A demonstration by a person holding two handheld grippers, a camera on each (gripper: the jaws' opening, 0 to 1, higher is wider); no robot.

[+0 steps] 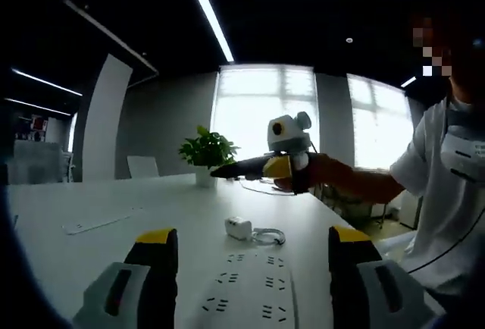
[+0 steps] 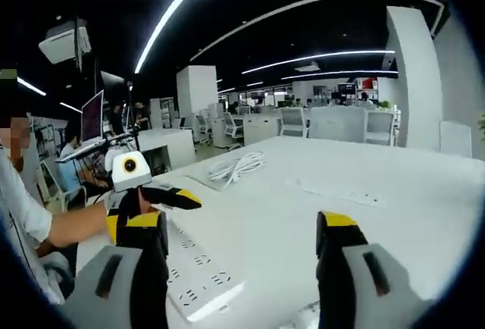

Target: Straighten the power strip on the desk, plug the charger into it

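Power strip (image 1: pixel 246 291) first: it lies flat on the white desk (image 1: pixel 91 253), right between the jaws of my left gripper (image 1: pixel 252 257), which stand wide apart with nothing in them. In the right gripper view the same strip (image 2: pixel 198 272) runs slantwise past my right gripper (image 2: pixel 241 245), whose jaws are also apart and empty, the strip's near end just beside the left jaw. I judge it a long, stiff plastic bar, light enough to slide on the smooth top, so I would nudge or pinch it across its narrow sides near one end and swing it round rather than lift it. Just past its far end sits the charger (image 1: pixel 239 227), a small white block with its thin cord (image 1: pixel 269 235) looped beside it. That block looks hard, light and a bit slippery; I would take it across its flat sides, clear of the cord, and whether its prongs face the sockets I cannot tell. Farther off are a potted plant (image 1: pixel 207 151), a second flat white strip (image 2: pixel 341 191) and a coil of white cable (image 2: pixel 236 167).
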